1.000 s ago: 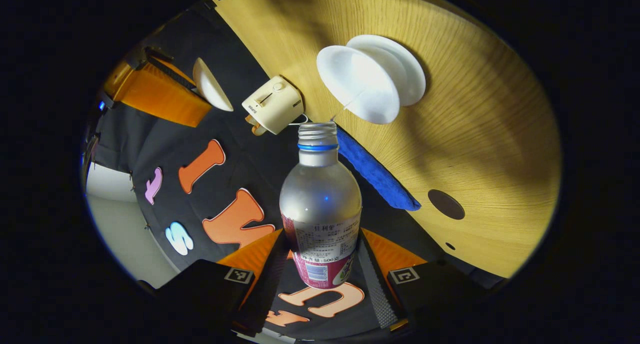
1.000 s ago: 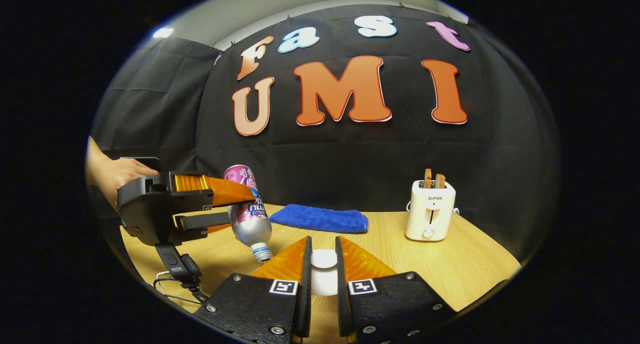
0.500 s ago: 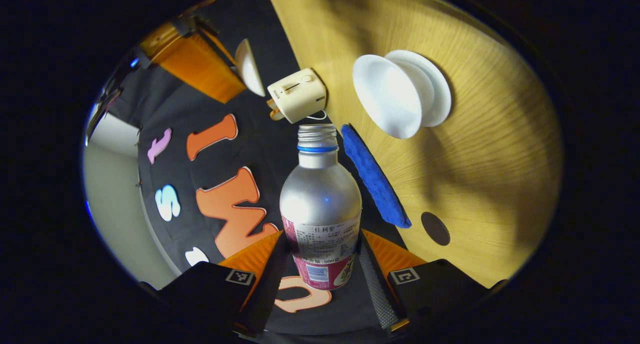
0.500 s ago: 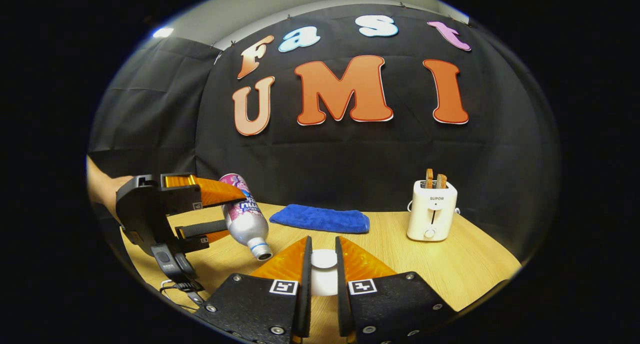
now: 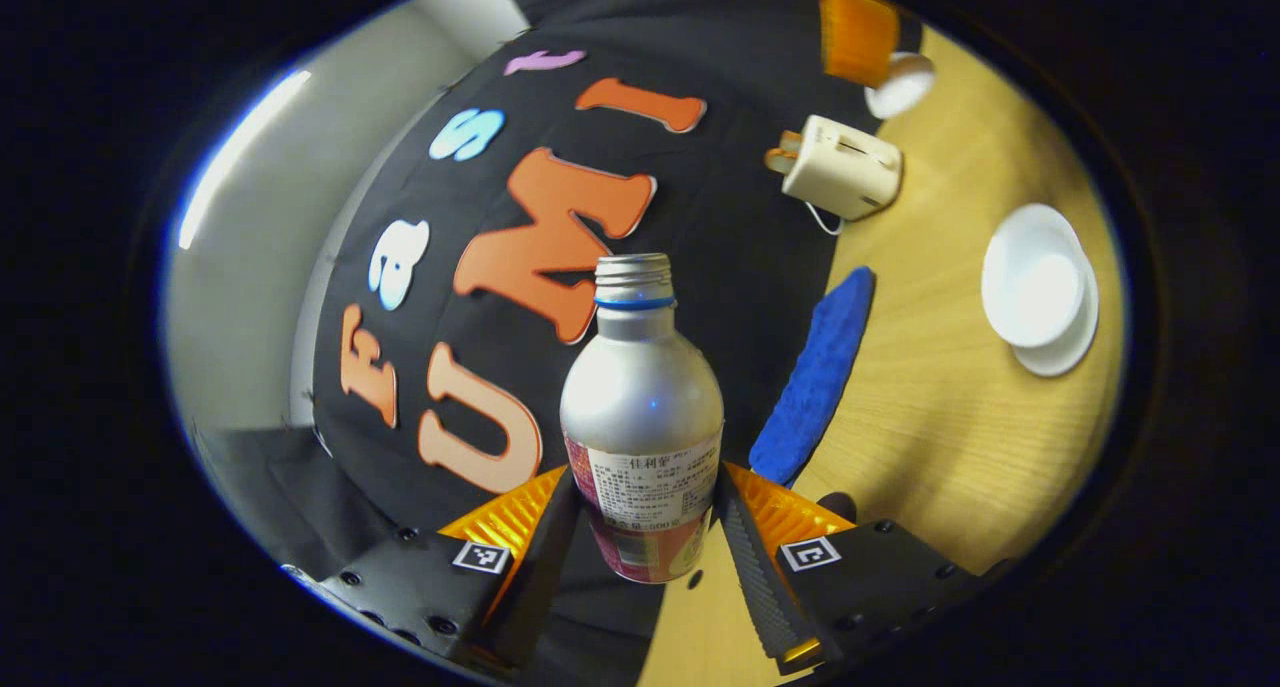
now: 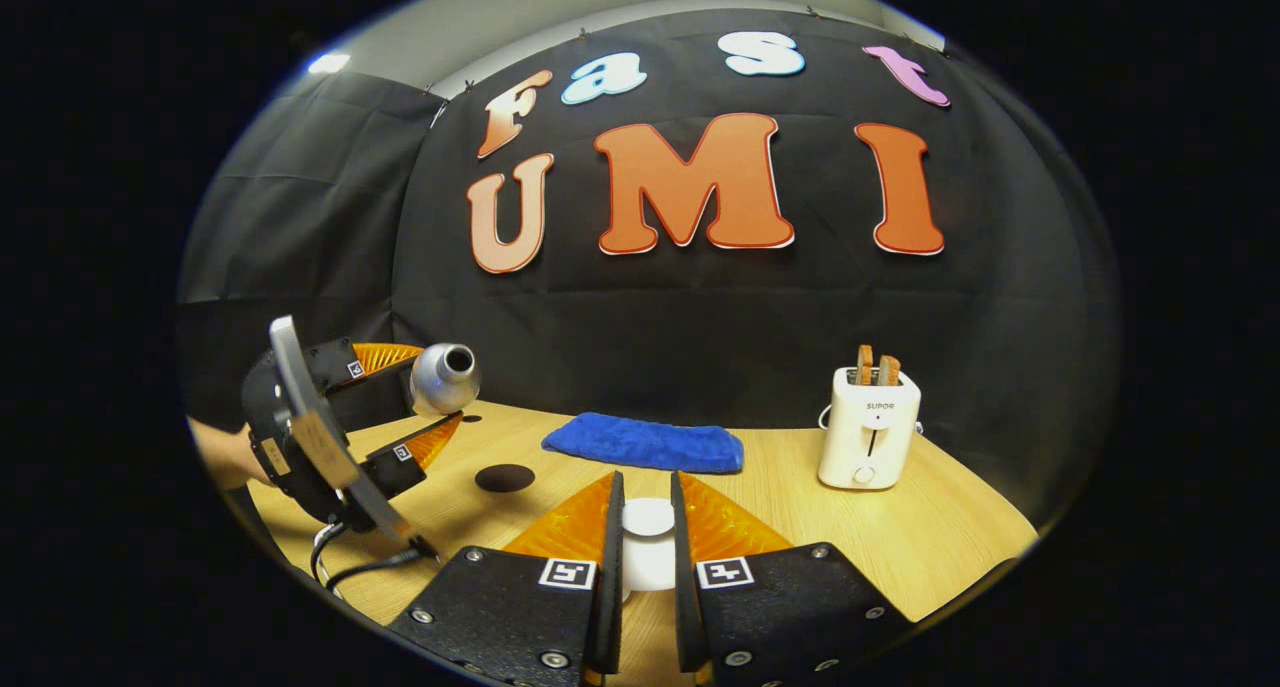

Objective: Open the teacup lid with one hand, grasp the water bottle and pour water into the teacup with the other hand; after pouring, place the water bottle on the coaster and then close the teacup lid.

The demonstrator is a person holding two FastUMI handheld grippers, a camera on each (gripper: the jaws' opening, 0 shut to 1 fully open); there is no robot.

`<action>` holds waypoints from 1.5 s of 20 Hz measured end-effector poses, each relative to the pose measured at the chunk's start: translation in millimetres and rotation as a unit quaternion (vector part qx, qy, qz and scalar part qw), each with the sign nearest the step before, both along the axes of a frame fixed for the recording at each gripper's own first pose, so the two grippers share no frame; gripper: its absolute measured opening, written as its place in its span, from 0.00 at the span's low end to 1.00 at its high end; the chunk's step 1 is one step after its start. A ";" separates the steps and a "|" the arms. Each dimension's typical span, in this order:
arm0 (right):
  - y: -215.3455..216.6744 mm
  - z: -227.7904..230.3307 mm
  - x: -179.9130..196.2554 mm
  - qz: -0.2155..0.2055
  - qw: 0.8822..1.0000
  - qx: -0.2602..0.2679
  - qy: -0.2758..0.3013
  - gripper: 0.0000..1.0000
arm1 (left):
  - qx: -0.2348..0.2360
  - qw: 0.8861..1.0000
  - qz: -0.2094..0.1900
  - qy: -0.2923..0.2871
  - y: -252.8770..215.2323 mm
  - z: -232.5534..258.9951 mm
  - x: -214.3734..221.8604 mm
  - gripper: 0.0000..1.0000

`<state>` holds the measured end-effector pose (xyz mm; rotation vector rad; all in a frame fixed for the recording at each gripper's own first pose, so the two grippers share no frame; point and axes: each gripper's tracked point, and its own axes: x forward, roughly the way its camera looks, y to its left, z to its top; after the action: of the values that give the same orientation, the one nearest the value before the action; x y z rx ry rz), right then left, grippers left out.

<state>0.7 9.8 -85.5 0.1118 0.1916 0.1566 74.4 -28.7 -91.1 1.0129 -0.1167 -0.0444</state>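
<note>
A wooden tabletop stands before the black cloth wall, with a blue cloth and a toaster toward the back. The left gripper has its fingers clamped on the lower body of the water bottle, its open neck pointing to 12 o'clock in the left gripper view. The dark round coaster lies free, at about 10 o'clock from the right gripper, whose fingers are narrowed around the white lid. The open teacup sits at 3 o'clock. Judged from here, a tilted or off-centre set-down could tip the uncapped bottle and spill water.
</note>
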 end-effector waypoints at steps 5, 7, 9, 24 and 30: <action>13.3 4.3 2.0 0.011 1.000 -0.019 -0.002 0.22 | -0.132 0.991 0.015 0.001 11.4 -2.9 9.8 0.83; 16.5 4.6 2.3 0.013 1.000 -0.023 -0.001 0.22 | -0.194 0.981 0.018 0.001 17.6 -2.8 12.6 0.83; 20.4 3.4 4.2 0.015 1.000 -0.021 0.001 0.22 | -0.253 0.967 0.021 0.003 25.9 -2.3 9.1 0.82; 32.6 -29.3 15.2 0.043 0.998 -0.037 0.035 0.23 | -0.477 0.868 0.049 0.130 35.4 -68.3 54.8 0.83; 37.4 -38.6 18.0 0.053 0.997 -0.034 0.043 0.23 | -0.492 0.853 0.059 0.163 36.7 -91.5 67.5 0.83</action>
<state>18.7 47.1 -124.1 0.0400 0.2881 0.2516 141.9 8.0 -182.6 -0.0316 0.2253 -0.0361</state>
